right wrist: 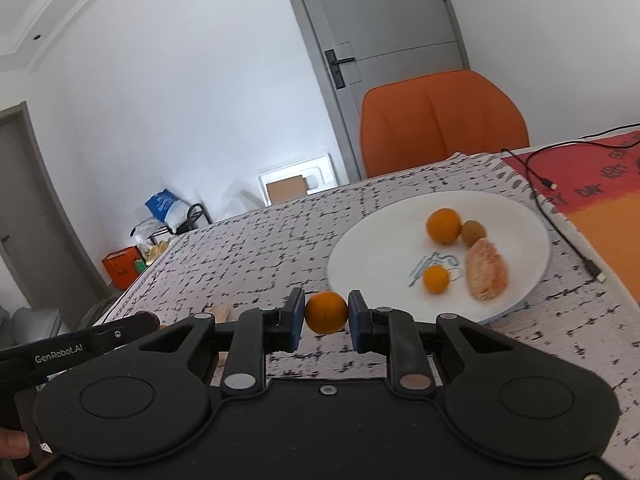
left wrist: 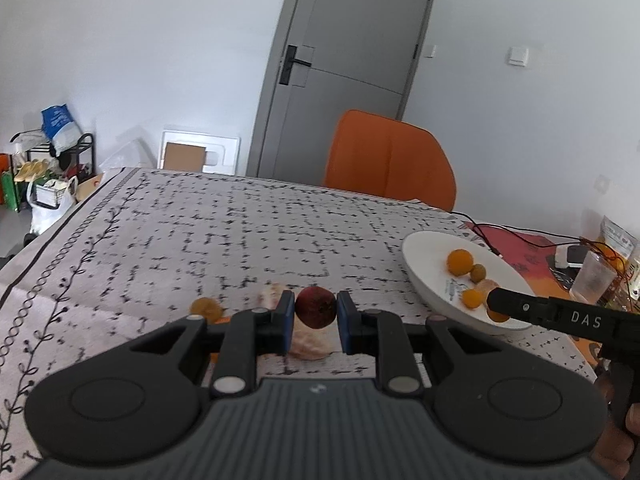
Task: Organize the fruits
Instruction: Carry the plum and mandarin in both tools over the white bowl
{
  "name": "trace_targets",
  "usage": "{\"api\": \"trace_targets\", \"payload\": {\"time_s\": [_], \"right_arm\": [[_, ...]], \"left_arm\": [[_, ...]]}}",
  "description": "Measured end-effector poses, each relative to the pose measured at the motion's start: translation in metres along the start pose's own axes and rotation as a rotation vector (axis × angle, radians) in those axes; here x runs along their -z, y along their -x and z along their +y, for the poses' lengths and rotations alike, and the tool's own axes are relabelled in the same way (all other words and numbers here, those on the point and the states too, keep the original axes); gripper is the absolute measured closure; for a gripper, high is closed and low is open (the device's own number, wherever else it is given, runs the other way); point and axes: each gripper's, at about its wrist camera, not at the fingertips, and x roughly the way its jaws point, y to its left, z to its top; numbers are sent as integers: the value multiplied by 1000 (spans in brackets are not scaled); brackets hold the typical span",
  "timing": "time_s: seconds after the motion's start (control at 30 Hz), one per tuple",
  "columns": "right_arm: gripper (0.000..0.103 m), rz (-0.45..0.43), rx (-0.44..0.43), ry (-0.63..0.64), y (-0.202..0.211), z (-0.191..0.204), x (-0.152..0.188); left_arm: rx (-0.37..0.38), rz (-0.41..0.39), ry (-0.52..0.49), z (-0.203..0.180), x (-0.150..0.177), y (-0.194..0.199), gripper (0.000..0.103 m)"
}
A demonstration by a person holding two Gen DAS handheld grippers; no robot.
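Both tongs loaded, mid-carry by the look of it. Left tongs point(left wrist: 316, 322) are clamped on a dark red fruit point(left wrist: 315, 306), pads tight on both sides, held above the bench point(left wrist: 200, 232). Right tongs point(right wrist: 325, 320) are clamped on a small orange point(right wrist: 326, 312), just short of the near rim of the white plate point(right wrist: 360, 240). Under and just beyond the left tongs, loose on the bench: a pale peeled citrus piece point(left wrist: 308, 346), a second pale piece point(left wrist: 271, 294) and a small yellow-orange fruit point(left wrist: 206, 307); blur makes it hard to say more about them. On the plate so far: a larger orange point(right wrist: 444, 226) touching a small greenish-brown fruit point(right wrist: 474, 233), a small orange fruit point(right wrist: 436, 279), and a peeled citrus chunk point(right wrist: 486, 270). My read: roughly half done. Four items plated, two in the grip and not yet dropped, about three left on the cloth. Next need is to set both carried fruits onto free plate area, left side looks bare. Beyond the bench: orange chair point(right wrist: 440, 120), grey door point(right wrist: 392, 20).
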Motion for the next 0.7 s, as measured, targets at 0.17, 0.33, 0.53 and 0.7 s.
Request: {"api": "trace_targets", "payload": {"time_s": [0.17, 0.33, 0.53, 0.7], "right_arm": [[81, -16, 11, -15, 5, -15, -1], [81, -26, 24, -46, 6, -33, -2], [81, -30, 38, -78, 3, -51, -2], [81, -27, 48, -87, 0, -62, 0]], "left_arm": [[9, 2, -23, -14, -1, -6, 82], [16, -1, -40, -25, -3, -11, 82], [22, 5, -59, -37, -5, -23, 82], [33, 16, -68, -45, -4, -34, 82]]}}
